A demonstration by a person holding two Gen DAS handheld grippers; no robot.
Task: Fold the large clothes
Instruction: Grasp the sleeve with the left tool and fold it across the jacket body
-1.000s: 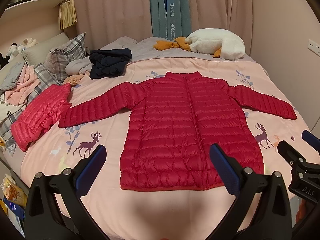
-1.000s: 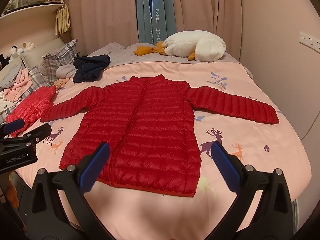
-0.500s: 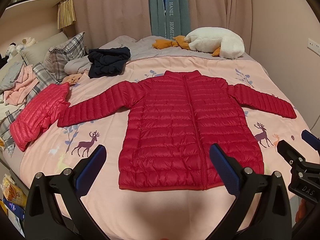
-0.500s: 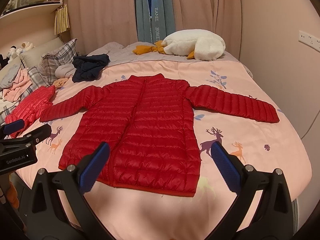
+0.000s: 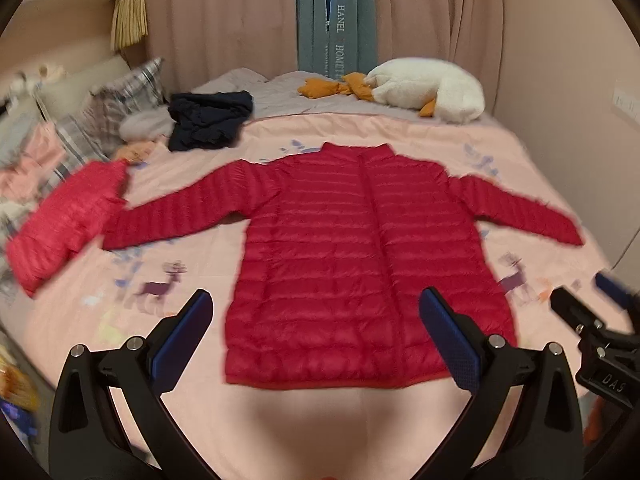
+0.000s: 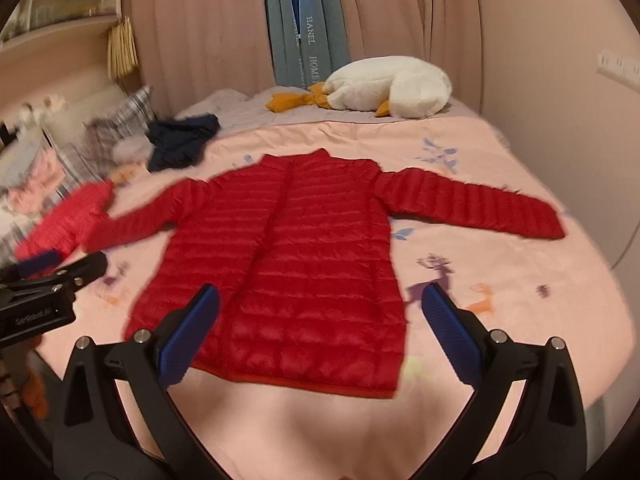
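Flat on the pink deer-print bedspread (image 5: 304, 420) lies a red quilted puffer jacket (image 5: 360, 264), hem toward its near edge. Left gripper (image 5: 316, 336) and right gripper (image 6: 320, 332) hover spread wide, empty.

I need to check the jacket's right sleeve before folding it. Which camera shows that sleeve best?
The right wrist view: the sleeve lies whole, cuff included, fairly sharp on the bedspread. The left wrist view shows it too, but blurrier, toward the frame's edge.
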